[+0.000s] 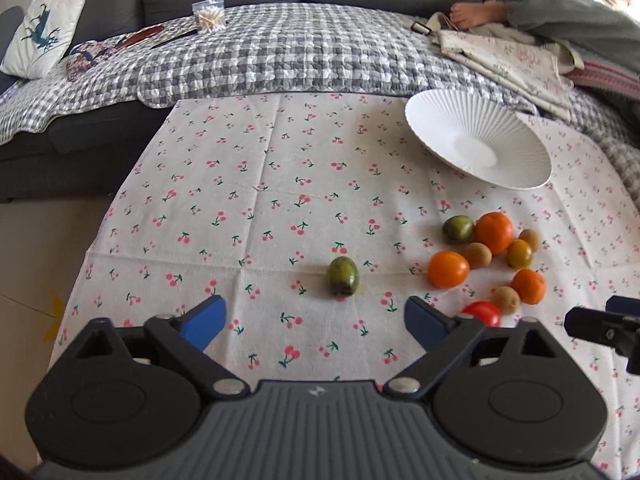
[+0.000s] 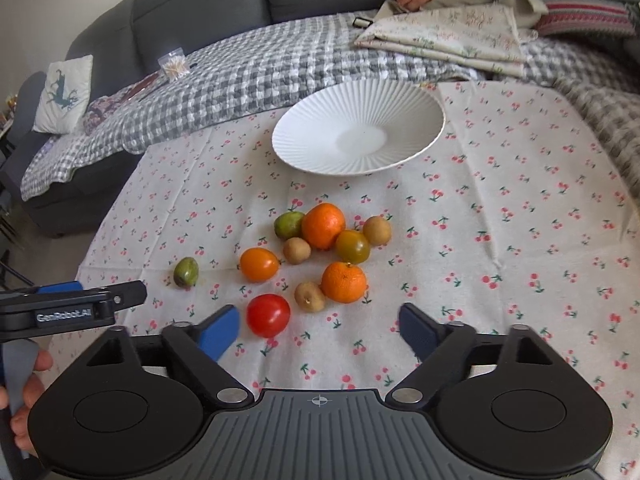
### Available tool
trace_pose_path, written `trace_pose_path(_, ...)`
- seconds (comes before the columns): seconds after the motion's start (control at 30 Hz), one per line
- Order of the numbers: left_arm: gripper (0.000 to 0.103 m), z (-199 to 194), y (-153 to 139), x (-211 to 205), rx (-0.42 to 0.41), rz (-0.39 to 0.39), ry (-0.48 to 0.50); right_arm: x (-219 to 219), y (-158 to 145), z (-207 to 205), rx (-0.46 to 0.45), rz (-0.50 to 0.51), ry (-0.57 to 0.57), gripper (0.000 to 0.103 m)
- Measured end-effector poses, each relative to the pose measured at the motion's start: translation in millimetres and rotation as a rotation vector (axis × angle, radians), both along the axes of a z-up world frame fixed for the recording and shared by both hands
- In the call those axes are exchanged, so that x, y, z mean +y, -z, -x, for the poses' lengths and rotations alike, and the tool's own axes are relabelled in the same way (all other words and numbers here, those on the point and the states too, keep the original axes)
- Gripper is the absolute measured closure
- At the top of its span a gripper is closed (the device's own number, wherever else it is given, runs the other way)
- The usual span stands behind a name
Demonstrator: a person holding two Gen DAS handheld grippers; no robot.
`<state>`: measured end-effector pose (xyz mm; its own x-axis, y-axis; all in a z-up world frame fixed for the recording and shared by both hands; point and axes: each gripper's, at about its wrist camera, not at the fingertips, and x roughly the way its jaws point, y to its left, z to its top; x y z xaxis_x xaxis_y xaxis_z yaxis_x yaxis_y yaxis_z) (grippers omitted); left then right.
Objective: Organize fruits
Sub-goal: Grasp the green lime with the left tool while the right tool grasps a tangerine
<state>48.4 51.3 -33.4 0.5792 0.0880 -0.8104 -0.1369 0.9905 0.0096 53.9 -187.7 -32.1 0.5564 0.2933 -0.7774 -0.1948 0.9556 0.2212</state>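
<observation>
Bench under a cherry-print cotton cloth [image 2: 500, 208].

Wide white ribbed ceramic plate [image 2: 358, 128] at the far side, nothing in it. Hard, heavy, chip-prone; I judge the fruit should be set down in it, not dropped.

Loose pile of fruit nearer me: largest orange mandarin [image 2: 323, 225] and a second mandarin [image 2: 344, 282], soft-skinned, best taken across the widest part. Smooth red tomato [image 2: 268, 315], just ahead of the right claw [image 2: 320, 330]: slick, bruises easily, wants a light squeeze. Fuzzy brown kiwi [image 2: 310, 297] beside it, firmer, better friction.

Lone oval green fruit [image 1: 343, 275] sits apart, straight ahead of the left claw [image 1: 316, 320].

Both claws released, blue pads apart, nothing between them.

Writing: "GenRobot.AI" on the left claw's side, seen from the right wrist.
</observation>
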Motion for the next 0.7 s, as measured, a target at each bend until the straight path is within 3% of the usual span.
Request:
trace_pose_path(0.1,0.015,-6.3,5.0,-0.6,0.020,0.026,0.024,1.7,3.9,-6.5,0.012,0.001,-0.005,0.033)
trace_pose_path(0.27,0.025,-17.2,11.7,5.0,0.050,0.063,0.034,-2.1,10.2,-16.4,0.032,0.001,-0.007,0.041)
trace_pose_path(0.33,0.032,-20.6,14.2,7.9,0.053,0.059,0.034,-4.9,13.7,-20.9,0.038,-0.001,-0.002,0.044)
trace_pose_path(0.43,0.036,-24.9,18.2,8.1,0.055,0.050,0.053,-7.7,21.8,-28.7,0.051,0.006,-0.003,0.056)
trace_pose_path(0.7,0.054,-40.4,28.9,8.8,0.079,0.070,0.080,-12.0,35.8,-45.0,0.075,-0.041,-0.008,0.062)
